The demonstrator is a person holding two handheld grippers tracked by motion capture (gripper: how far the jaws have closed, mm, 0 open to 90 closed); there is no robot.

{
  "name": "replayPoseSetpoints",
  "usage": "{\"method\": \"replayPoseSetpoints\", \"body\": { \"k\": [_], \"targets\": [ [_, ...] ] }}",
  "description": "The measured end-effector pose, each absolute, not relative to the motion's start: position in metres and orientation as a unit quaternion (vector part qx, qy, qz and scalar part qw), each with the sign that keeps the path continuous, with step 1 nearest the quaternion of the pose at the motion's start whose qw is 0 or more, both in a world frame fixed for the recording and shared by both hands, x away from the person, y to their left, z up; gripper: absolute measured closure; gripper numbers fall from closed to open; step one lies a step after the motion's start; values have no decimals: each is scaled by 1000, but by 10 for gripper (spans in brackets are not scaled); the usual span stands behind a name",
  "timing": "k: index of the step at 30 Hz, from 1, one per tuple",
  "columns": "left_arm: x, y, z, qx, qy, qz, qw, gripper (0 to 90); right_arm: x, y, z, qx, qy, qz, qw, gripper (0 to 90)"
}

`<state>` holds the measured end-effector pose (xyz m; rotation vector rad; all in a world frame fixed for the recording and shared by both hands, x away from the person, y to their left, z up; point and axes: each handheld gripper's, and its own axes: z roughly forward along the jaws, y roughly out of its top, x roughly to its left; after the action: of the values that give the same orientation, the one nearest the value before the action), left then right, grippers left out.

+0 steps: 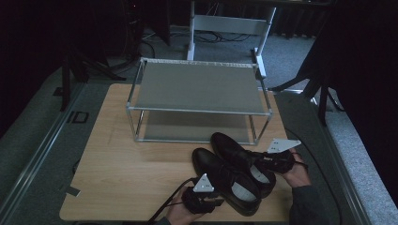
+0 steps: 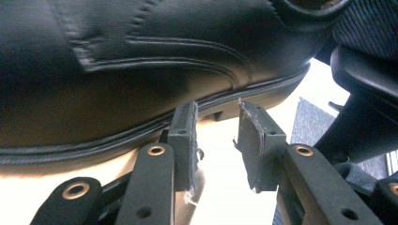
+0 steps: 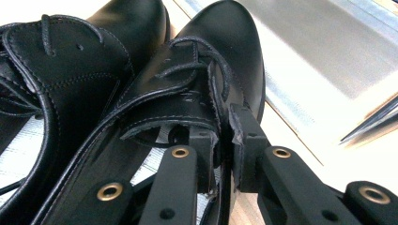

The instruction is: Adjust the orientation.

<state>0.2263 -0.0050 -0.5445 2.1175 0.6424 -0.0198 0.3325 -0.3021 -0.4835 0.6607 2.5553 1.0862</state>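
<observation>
From the high view, two black lace-up shoes sit side by side on the wooden table [image 1: 122, 159], toes pointing toward eleven o'clock, just in front of the two-tier metal shoe rack [image 1: 197, 84] at twelve. The near shoe [image 1: 225, 180] has the left tool [image 1: 213, 199] at its heel end, around six o'clock; the far shoe [image 1: 239, 159] has the right tool [image 1: 274, 161] at its collar, toward three o'clock. In the left gripper view, the left tool [image 2: 217, 126] stands partly open, nothing pressed between its pads, tips just under the welt of the near shoe [image 2: 141, 70], whose dark side looms at twelve. Over in the right gripper view, the right tool [image 3: 224, 140] is clamped narrow on the far shoe [image 3: 206, 75], pinching the leather edge of the opening by the laces, with the near shoe [image 3: 70, 61] lying at ten o'clock and the shoe rack [image 3: 328, 42] at two. My read on handling: these look moderately heavy, with a stiff sole and heel but a soft, smooth, rather slippery upper. A pinch on the thin collar edge will flex and let the shoe swing, so the firmer heel rim seems the safest place to take hold.
</observation>
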Motion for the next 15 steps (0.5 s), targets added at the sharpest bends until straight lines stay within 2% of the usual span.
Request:
{"method": "replayPoseSetpoints", "body": {
  "k": [4,6,15],
  "targets": [
    [228,-15,-546,862,247,-17,443,680,332,-302,-484,230,886,377,142,804],
    [229,-22,-548,863,244,-27,441,708,334,-302,-483,230,887,376,138,798],
    [237,-41,-546,866,237,-26,439,750,346,-298,-481,233,885,379,136,782]
  ]
}}
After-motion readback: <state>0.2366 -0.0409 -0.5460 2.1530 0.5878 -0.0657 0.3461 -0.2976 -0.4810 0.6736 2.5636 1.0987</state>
